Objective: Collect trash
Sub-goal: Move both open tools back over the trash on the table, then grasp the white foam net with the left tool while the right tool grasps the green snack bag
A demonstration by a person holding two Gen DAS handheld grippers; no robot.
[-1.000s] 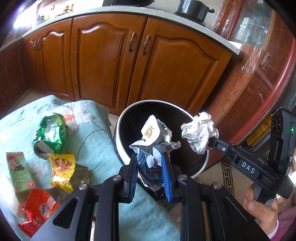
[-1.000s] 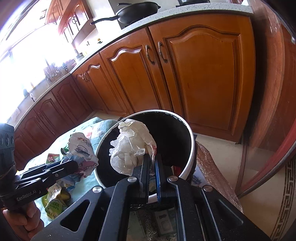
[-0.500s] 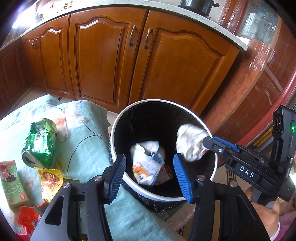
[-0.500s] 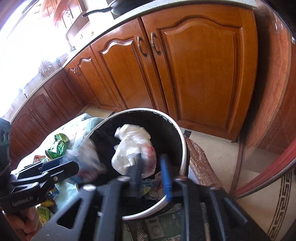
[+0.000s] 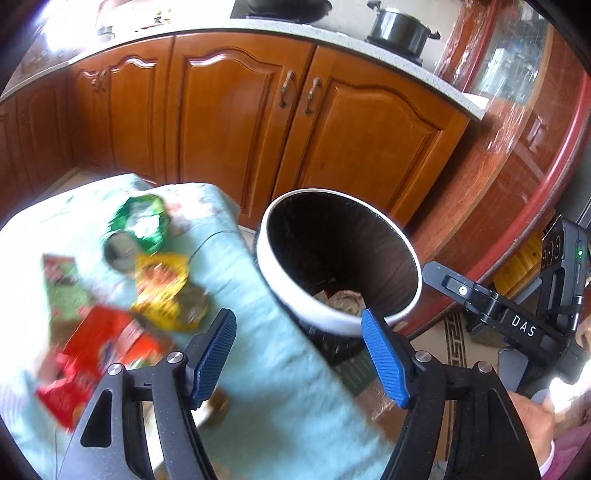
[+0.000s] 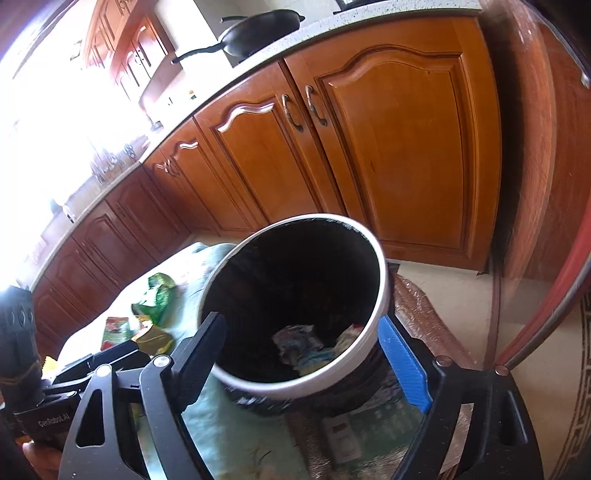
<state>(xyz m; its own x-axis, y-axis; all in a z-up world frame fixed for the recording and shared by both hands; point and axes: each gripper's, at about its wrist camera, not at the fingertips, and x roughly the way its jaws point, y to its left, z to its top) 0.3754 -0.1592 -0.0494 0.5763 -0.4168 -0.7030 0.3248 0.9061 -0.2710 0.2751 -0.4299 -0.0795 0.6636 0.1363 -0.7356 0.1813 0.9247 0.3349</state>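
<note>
A white-rimmed bin (image 5: 314, 314) with a black liner stands beside the teal cloth (image 5: 280, 387). Crumpled paper (image 5: 345, 301) and wrappers (image 6: 295, 343) lie at its bottom. My left gripper (image 5: 295, 325) hovers at the bin's near rim over the cloth edge, its jaws opening with nothing between them. My right gripper (image 6: 303, 325) hangs over the bin's mouth (image 6: 380, 295), jaws opening and empty too. On the cloth lie a green bag (image 5: 142, 221), a yellow packet (image 5: 160, 291), a red packet (image 5: 99, 354) and a green carton (image 5: 61, 284).
Wooden cabinet doors (image 5: 236, 122) run behind the bin under a counter with a black pot (image 5: 400, 27) and a pan (image 6: 258, 29). A glass-fronted cabinet (image 5: 517, 110) stands at the right. A person's hand (image 5: 528, 417) holds the right gripper (image 5: 443, 280).
Both grippers opened and let go of their crumpled trash, which fell into the bin. The left gripper has since swung left, toward the wrappers on the cloth.
</note>
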